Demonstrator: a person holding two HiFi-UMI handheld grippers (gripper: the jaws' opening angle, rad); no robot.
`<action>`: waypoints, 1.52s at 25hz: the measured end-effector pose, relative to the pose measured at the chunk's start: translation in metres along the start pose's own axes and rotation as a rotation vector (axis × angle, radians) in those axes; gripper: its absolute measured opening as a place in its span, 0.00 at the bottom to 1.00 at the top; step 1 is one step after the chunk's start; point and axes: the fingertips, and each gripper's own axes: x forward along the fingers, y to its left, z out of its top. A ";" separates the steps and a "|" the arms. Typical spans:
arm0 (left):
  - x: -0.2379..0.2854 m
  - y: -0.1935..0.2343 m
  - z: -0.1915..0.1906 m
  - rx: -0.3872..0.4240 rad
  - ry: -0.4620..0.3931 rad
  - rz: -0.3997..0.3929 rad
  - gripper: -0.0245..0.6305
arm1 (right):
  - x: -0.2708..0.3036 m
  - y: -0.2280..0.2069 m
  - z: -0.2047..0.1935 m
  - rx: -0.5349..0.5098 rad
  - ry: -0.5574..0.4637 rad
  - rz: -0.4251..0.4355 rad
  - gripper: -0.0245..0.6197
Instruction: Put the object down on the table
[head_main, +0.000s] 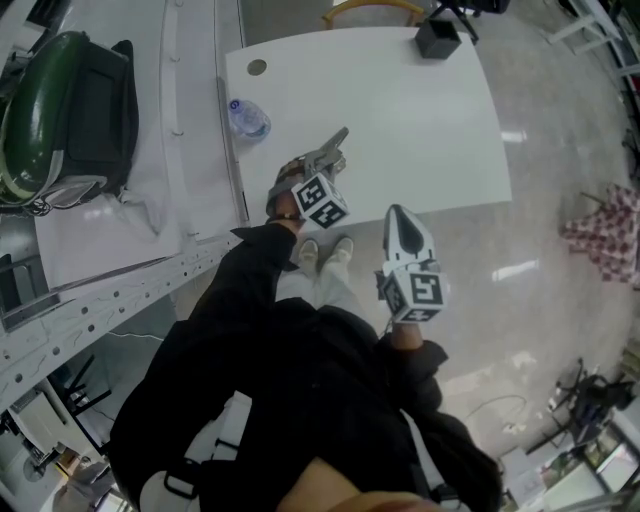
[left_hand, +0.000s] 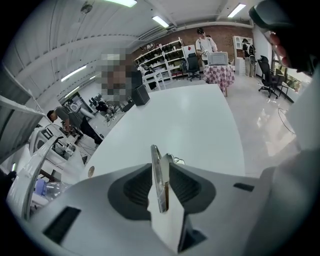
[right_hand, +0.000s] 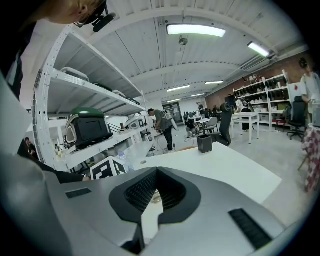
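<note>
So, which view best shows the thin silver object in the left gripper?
The left gripper view: the thin silver object sits edgewise in the left gripper's jaws. Head view shows only a grey sliver; right gripper view doesn't clearly show it.

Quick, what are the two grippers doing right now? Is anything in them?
Left gripper: closed on a thin metal object, held edge-on.
Right gripper: closed, nothing in it.

Smooth matt table (head_main: 400, 120), shiny metallic object (left_hand: 159, 186)
</note>
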 end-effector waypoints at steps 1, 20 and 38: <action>-0.005 0.004 0.004 -0.006 -0.011 0.006 0.19 | 0.000 0.000 0.002 -0.002 -0.009 -0.002 0.03; -0.081 0.029 0.043 -0.177 -0.201 0.003 0.18 | -0.014 0.020 0.038 -0.015 -0.072 0.002 0.03; -0.165 0.046 0.070 -0.539 -0.484 -0.055 0.04 | -0.025 0.022 0.066 -0.058 -0.139 -0.016 0.03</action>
